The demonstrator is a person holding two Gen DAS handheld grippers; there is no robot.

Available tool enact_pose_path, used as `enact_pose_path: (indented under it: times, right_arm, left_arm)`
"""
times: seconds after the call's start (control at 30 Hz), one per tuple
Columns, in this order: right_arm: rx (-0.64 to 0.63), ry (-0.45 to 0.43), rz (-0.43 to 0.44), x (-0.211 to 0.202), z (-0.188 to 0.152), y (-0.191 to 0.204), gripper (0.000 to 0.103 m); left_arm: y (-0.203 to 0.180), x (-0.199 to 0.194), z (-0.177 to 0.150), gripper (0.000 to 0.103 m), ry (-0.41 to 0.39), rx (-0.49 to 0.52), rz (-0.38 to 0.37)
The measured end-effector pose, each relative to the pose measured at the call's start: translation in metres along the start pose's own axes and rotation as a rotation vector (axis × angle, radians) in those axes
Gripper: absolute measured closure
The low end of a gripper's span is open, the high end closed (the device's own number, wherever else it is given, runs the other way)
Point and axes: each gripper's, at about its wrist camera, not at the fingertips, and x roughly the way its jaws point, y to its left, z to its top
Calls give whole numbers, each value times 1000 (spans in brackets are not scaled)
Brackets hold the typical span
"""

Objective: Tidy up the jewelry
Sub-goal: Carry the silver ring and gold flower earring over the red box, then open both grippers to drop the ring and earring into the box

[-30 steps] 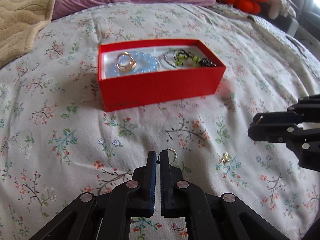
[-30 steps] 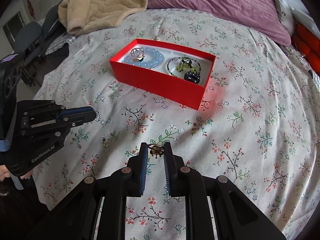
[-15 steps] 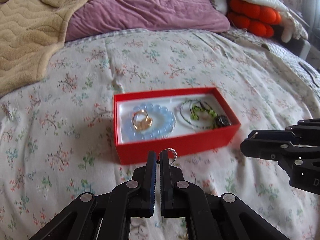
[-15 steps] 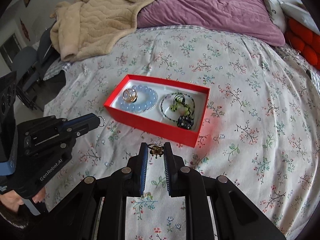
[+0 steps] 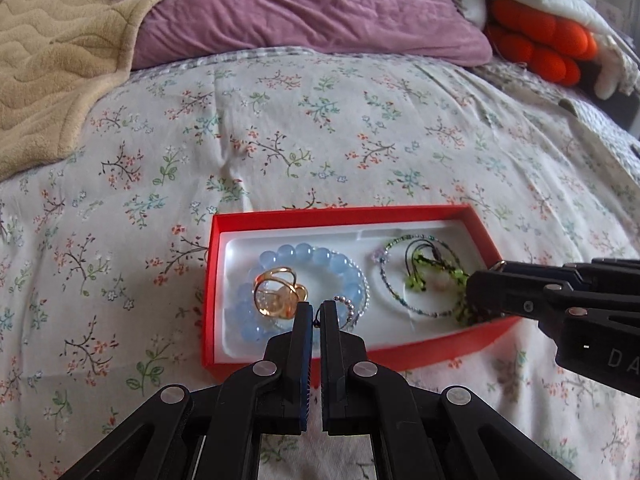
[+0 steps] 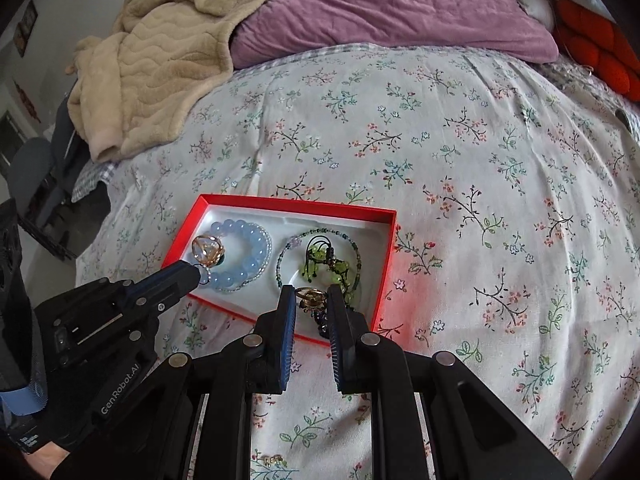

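Observation:
A red box [image 5: 280, 216] with a white liner lies on the floral bedspread. In it are a blue bead bracelet [image 5: 304, 252], a large gold ring [image 5: 276, 296] and a green beaded necklace [image 5: 424, 276]. My left gripper [image 5: 316, 312] hangs over the box's near left part, shut on a small pearl hoop [image 5: 346, 304]. My right gripper [image 6: 312, 300] is over the box's near right corner, shut on a small gold ring [image 6: 310, 295]. Each gripper shows in the other's view: the right gripper [image 5: 486, 280] and the left gripper [image 6: 198, 276].
A small gold piece [image 6: 274, 459] lies on the bedspread near me. A beige blanket [image 6: 152, 72] and a purple pillow [image 6: 380, 4] lie at the far end of the bed. An orange plush [image 5: 536, 36] sits far right. A hand [image 6: 44, 456] holds the left gripper.
Both grippers have moved forward from over the bedspread to above the red box, each still carrying its piece. The box now lies right under the fingertips.

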Motion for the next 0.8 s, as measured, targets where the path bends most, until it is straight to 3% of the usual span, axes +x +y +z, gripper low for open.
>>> enact_pose_path:
  times: [0.33,0.5,0.7,0.8]
  right_arm:
    - [53,15,43,10,7,-9,86]
    - [63,9,39,9,6,-11,86]
    - [59,9,54,9,8,-7,86]
    - [71,17,67,12,10,-4,85]
  left_arm:
    - [1,13,4,101,10,-24,-5]
    - [1,9,4,76,21,-31,-7]
    - [-1,-11,-1,52,15,-18,-7]
    - [2,-16,-7,47,38,-14,3]
